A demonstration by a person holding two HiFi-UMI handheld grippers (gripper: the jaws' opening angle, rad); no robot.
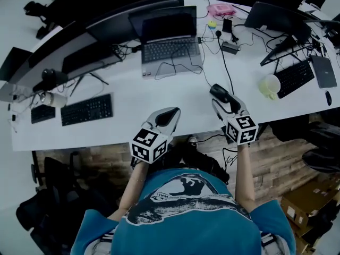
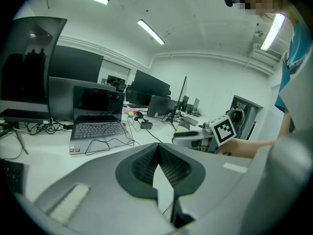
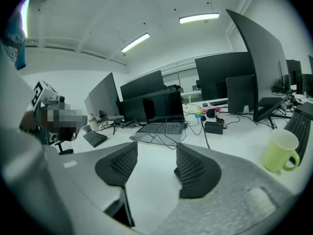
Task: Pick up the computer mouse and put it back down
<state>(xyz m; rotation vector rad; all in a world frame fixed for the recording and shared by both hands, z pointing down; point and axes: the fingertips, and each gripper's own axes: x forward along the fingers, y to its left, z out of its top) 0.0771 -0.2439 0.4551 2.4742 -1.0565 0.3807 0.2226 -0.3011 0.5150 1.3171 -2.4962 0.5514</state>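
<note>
Right gripper view: right gripper [image 3: 156, 147] jaws apart, empty, left gripper [image 2: 159, 148] closed; rec. centre jaws across mouse [image 1: 219, 92] sides, clear of cable [image 1: 224, 62], lift level

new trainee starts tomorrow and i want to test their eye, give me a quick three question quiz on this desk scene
1. True or false: the right gripper is shut on something.
2. In the head view, which thing stands on the desk to the right of the right gripper? A) a yellow-green mug B) a red bottle C) a stack of plates
3. Fill in: the jaws of the left gripper stand ____.
Key: 1 false, its jaws are apart with nothing between them; 2 A; 3 together.
</note>
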